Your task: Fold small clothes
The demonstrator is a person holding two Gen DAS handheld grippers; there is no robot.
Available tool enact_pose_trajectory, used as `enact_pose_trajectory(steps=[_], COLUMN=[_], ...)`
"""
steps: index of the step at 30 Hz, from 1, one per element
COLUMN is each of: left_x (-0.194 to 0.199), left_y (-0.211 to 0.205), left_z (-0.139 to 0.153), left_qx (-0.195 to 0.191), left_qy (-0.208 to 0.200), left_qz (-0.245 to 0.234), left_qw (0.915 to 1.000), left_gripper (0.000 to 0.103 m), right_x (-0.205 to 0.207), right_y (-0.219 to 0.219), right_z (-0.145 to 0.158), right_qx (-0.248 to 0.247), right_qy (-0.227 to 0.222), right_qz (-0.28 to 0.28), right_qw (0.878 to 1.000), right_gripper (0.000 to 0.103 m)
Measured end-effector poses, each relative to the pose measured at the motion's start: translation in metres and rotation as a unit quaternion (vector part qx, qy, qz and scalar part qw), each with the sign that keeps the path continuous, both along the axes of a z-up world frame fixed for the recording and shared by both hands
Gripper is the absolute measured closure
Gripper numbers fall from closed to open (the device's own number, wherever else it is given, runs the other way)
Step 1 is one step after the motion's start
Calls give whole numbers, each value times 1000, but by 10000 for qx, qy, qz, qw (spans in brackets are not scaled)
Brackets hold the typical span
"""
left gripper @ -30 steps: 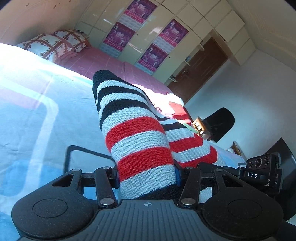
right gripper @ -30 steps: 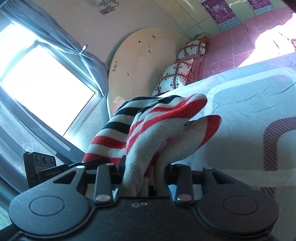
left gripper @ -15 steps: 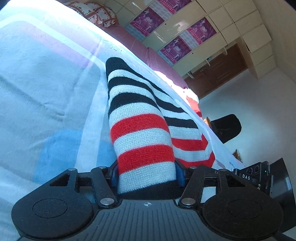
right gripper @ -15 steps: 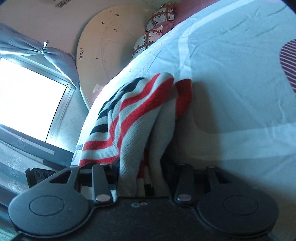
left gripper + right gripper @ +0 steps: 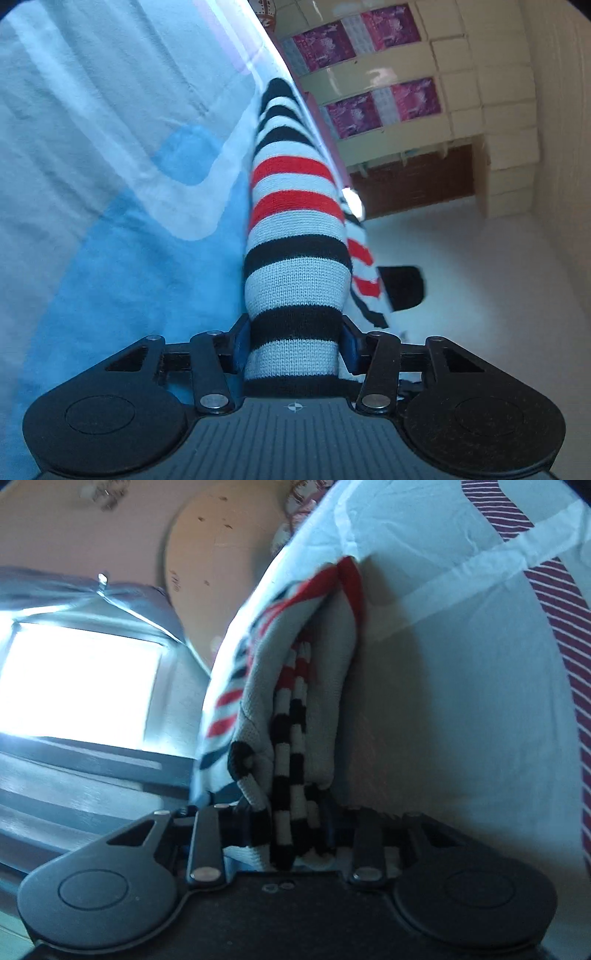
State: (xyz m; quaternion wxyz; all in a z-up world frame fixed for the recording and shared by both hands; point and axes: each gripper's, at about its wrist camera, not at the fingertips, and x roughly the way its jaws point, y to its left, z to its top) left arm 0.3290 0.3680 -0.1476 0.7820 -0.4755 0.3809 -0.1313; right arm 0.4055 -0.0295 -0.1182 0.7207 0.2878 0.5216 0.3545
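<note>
Both the left gripper (image 5: 293,347) and the right gripper (image 5: 286,830) have their fingers clamped on the striped sweater (image 5: 295,236), bunched against the bed sheet (image 5: 110,166).

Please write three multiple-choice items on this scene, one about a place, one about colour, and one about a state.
1. Where is the striped garment in the left wrist view?
A. between the left tongs
B. hanging on the cupboard door
C. lying on the floor

2. Which stripe colours does it show?
A. green and yellow
B. red, black and pale grey
C. plain blue

3. How do the right tongs stand?
A. wide open and empty
B. shut on bunched cloth
C. shut on a pillow

Answers: 1 A, the cloth runs out from between the blue pads. 2 B, those bands alternate along it. 3 B, folded layers are pinched there, beside the bedsheet.
</note>
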Motion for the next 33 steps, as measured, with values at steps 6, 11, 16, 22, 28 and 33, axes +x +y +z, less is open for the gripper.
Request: enact_pose_trajectory(steps=[6, 11, 16, 22, 28, 33], left_x=[9, 55, 73, -13, -99, -177], left_y=[-25, -89, -142, -135, -140, -156], left_z=[66, 91, 69, 110, 131, 147], left_qx=[2097, 3978, 5038, 4822, 4753, 4909], left_qy=[-622, -1110, -915, -1197, -987, -1182], left_qz=[121, -347, -667, 167, 577, 604], left_qw=[9757, 9101, 8564, 8677, 8724, 8611], left_gripper=[42, 42, 16, 0, 0, 0], right_x=[-10, 3, -5, -94, -179, -244], right_y=[0, 44, 67, 33, 13, -2], right_z=[64, 93, 69, 118, 132, 132], right_qx=[-631, -1367, -2464, -2223, -2459, -2463], right_qy=[-1569, -2629, -2386, -3291, -3541, -3575], right_qz=[-308, -348, -269, -661, -763, -1057], right_qw=[9851, 9544, 9389, 9154, 8991, 8946], right_gripper=[60, 68, 60, 14, 1, 1])
